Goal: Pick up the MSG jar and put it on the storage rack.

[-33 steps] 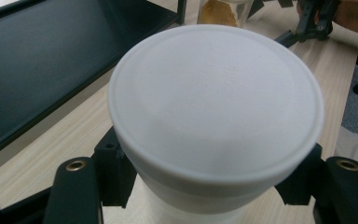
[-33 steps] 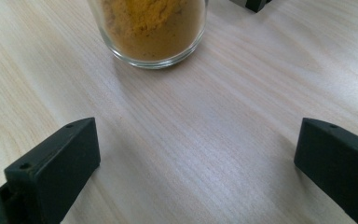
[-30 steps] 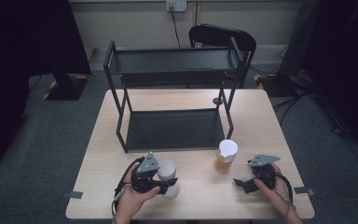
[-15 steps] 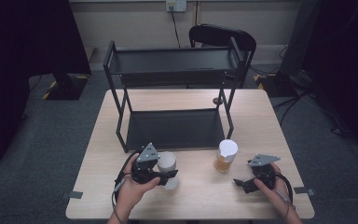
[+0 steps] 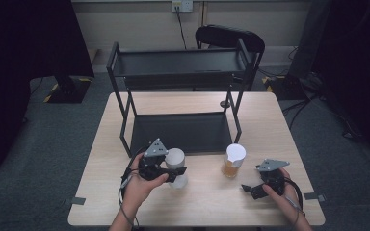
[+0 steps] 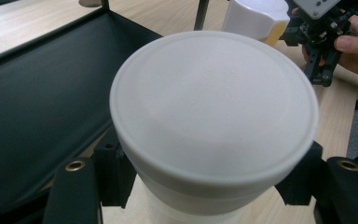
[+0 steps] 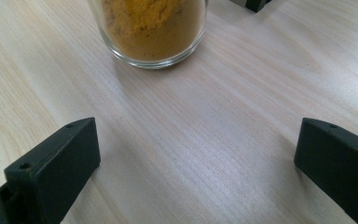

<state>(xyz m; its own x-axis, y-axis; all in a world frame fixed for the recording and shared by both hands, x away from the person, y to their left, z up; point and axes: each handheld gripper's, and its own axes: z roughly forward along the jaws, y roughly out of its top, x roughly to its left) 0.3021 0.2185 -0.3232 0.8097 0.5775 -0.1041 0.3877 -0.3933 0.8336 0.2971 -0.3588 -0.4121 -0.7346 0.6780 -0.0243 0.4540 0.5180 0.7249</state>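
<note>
Two jars: the left gripper [image 5: 177,172] is clamping a white-lidded jar [image 5: 176,159]; the right gripper [image 5: 250,189] is resting open near the spice jar [image 5: 232,161]; one rack [image 5: 173,132]. No legible writing.

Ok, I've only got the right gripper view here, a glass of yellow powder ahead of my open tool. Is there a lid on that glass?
Observer: Yes, the glass has a white lid on top.
Operator: And what is the left tool up to?
Observer: The left tool is shut on a white jar, gripping it just under its lid.
Operator: Anything behind that jar?
Observer: A black rack with two shelves stands on the table right behind it.
</note>
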